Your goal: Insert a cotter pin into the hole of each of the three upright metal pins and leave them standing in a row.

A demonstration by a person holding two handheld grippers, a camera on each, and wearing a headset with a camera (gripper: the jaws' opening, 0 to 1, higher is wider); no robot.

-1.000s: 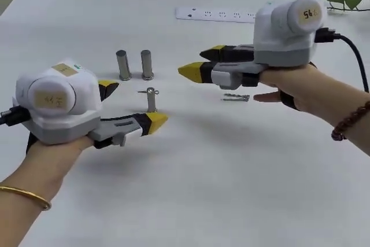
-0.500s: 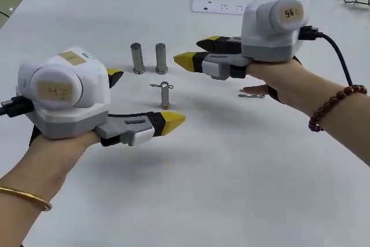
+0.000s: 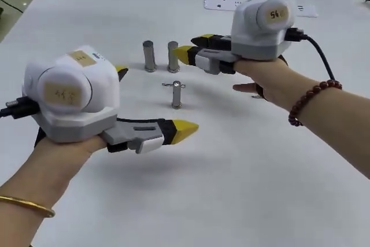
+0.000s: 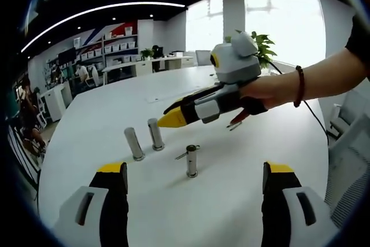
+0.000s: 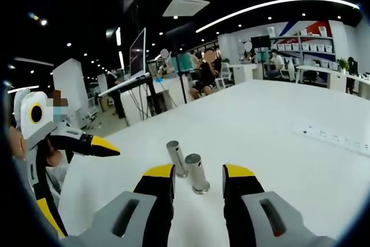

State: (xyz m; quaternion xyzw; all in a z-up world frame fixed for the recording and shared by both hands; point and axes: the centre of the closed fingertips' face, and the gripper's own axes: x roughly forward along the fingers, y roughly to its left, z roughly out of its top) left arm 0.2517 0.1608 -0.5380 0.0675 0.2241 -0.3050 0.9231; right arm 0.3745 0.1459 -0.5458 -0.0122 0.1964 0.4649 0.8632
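The left gripper (image 3: 153, 101) gaped wide, empty; the cottered pin (image 3: 176, 95) stood upright just ahead of its gap; beyond stood two bare pins (image 3: 150, 56), side by side; the right gripper (image 3: 192, 47) hovered just beside them, tips pointing at them, narrowly parted and holding nothing.

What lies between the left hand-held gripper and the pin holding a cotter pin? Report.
Bare table; the left gripper view shows nothing from the left hand-held gripper to that metal pin.
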